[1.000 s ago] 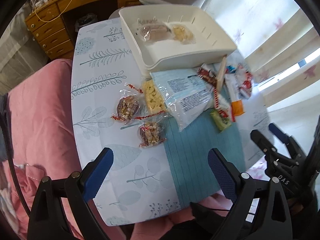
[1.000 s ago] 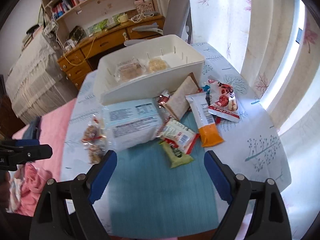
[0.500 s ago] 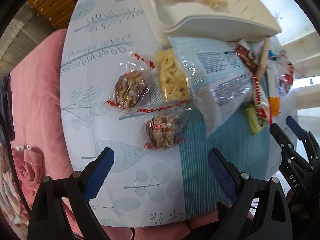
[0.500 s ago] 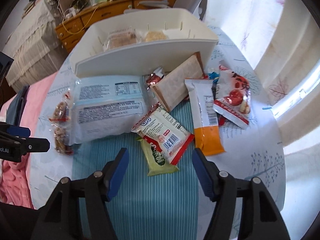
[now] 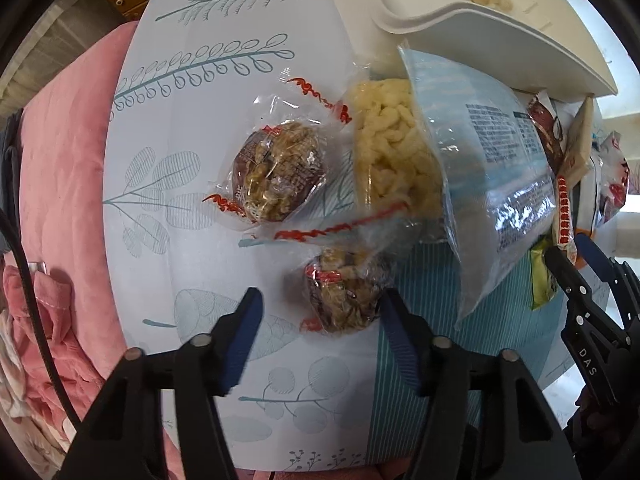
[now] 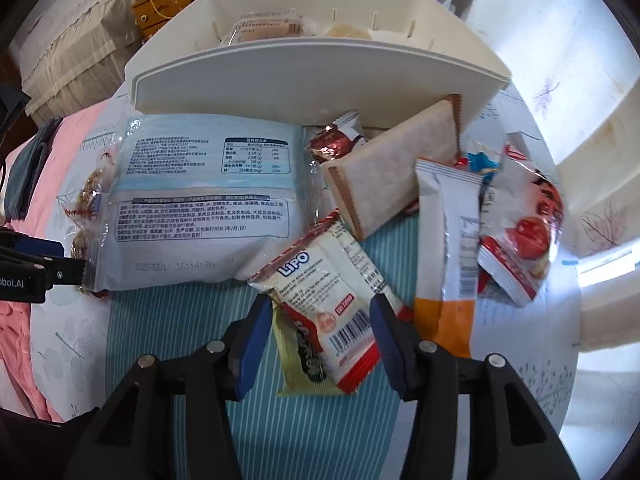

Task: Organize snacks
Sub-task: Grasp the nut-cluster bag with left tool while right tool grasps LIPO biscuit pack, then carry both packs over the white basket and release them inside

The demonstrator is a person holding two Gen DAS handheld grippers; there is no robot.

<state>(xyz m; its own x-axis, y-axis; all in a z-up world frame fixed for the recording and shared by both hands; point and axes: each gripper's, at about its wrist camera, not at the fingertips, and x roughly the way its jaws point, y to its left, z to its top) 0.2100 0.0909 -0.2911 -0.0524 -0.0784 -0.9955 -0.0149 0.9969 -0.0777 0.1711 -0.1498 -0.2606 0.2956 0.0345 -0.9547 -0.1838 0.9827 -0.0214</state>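
Note:
My left gripper (image 5: 320, 316) is open, its fingers on either side of a clear-wrapped brown nut cake (image 5: 344, 300) on the table. A second nut cake (image 5: 280, 172) and a bag of yellow puffs (image 5: 394, 152) lie beyond it. My right gripper (image 6: 320, 324) is open around a white-and-red LIPO packet (image 6: 332, 300) that lies over a green packet (image 6: 304, 368). A large pale-blue bag (image 6: 204, 196) lies at the left. The white bin (image 6: 312, 76) stands behind and holds two wrapped snacks.
Right of the LIPO packet lie a white-and-orange bar (image 6: 448, 248), a red-and-white bag (image 6: 524, 228), a beige wafer pack (image 6: 392, 172) leaning on the bin and a red foil candy (image 6: 336, 144). Pink bedding (image 5: 60, 200) borders the table's left edge.
Both grippers have moved down and forward toward the table. The left has closed in on the near nut cake and the right on the LIPO packet; both jaws have narrowed.

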